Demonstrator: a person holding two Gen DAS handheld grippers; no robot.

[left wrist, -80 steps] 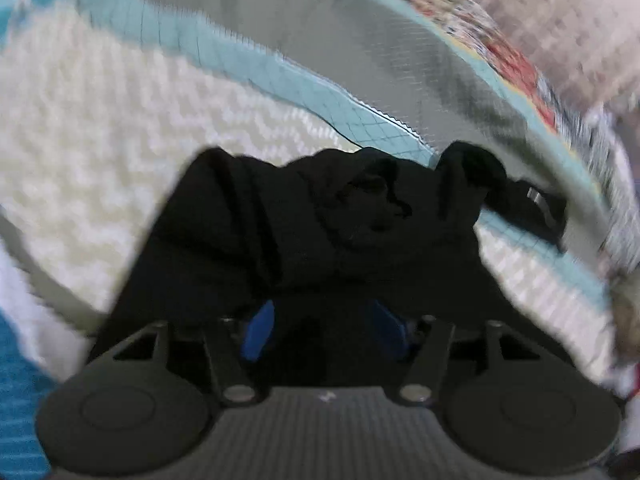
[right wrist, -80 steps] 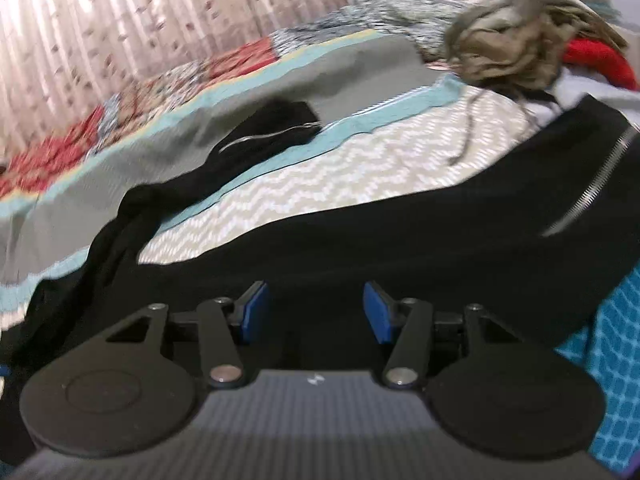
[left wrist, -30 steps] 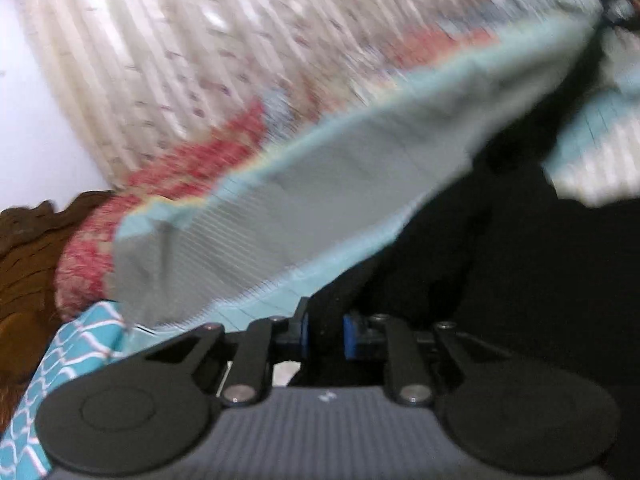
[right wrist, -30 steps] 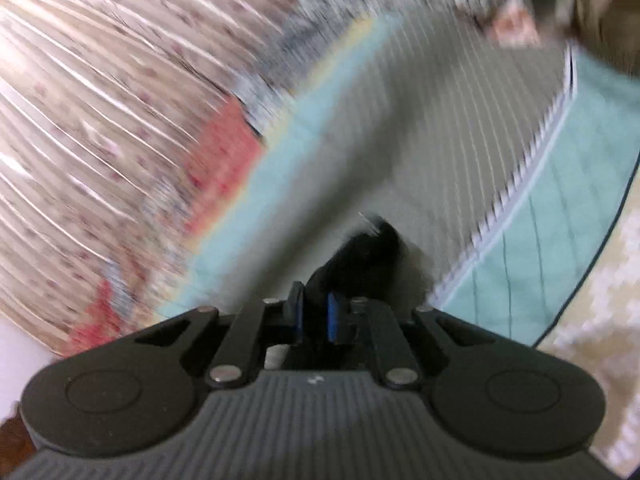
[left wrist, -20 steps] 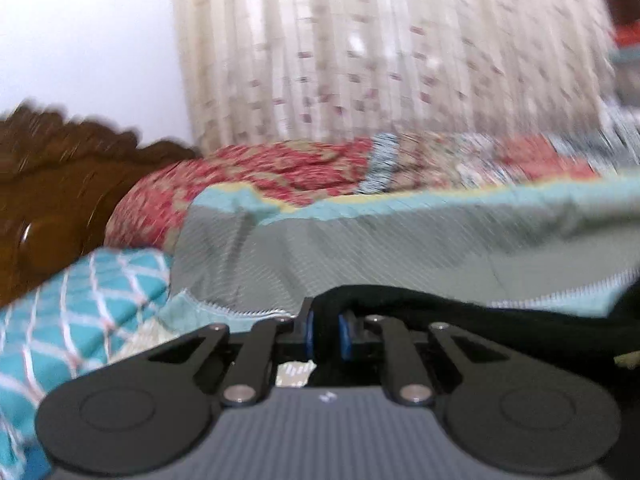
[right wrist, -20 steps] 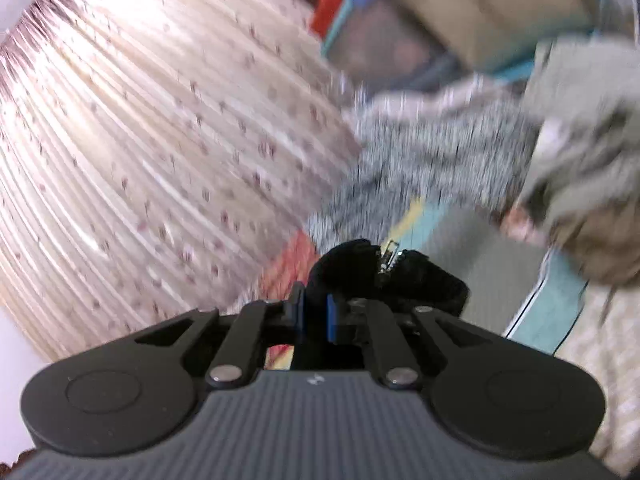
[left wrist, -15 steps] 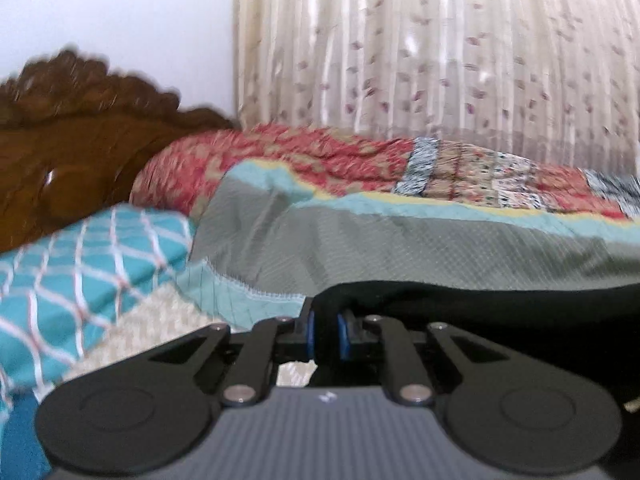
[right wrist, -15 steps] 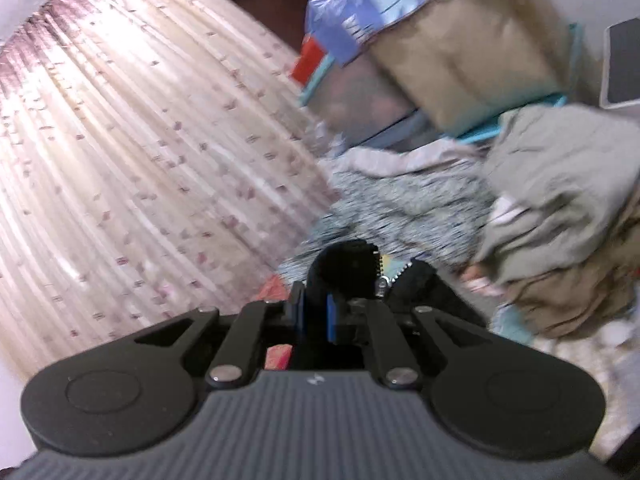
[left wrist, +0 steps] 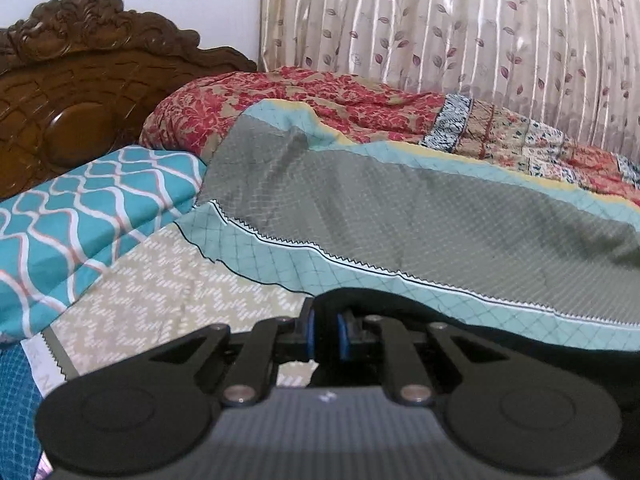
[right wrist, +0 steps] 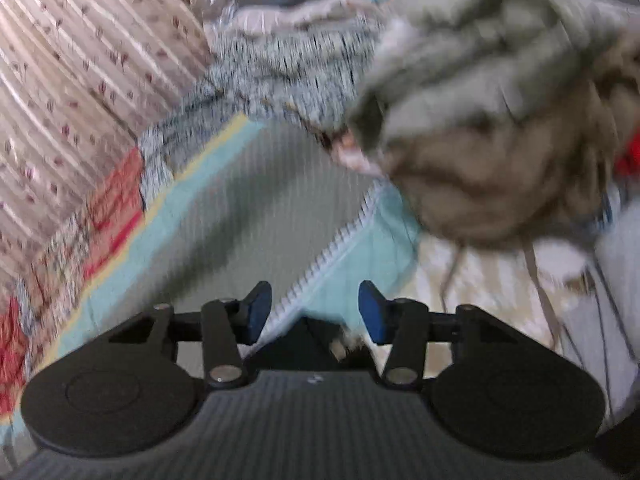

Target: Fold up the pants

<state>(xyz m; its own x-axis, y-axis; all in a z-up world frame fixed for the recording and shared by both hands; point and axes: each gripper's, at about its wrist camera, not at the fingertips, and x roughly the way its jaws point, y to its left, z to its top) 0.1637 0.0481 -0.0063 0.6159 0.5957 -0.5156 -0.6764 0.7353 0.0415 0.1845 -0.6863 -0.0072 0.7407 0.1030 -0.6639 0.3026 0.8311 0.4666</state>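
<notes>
The left gripper (left wrist: 325,326) is clenched on a fold of the black pants (left wrist: 500,344), which trail off to its right over the bed (left wrist: 168,292) near the quilt's teal border. The right gripper (right wrist: 315,312) is opening its jaws, and the dark cloth just below them, blurred, seems to be slipping free. The step looks like laying one end down; next, the left should lower and release its end squarely.
</notes>
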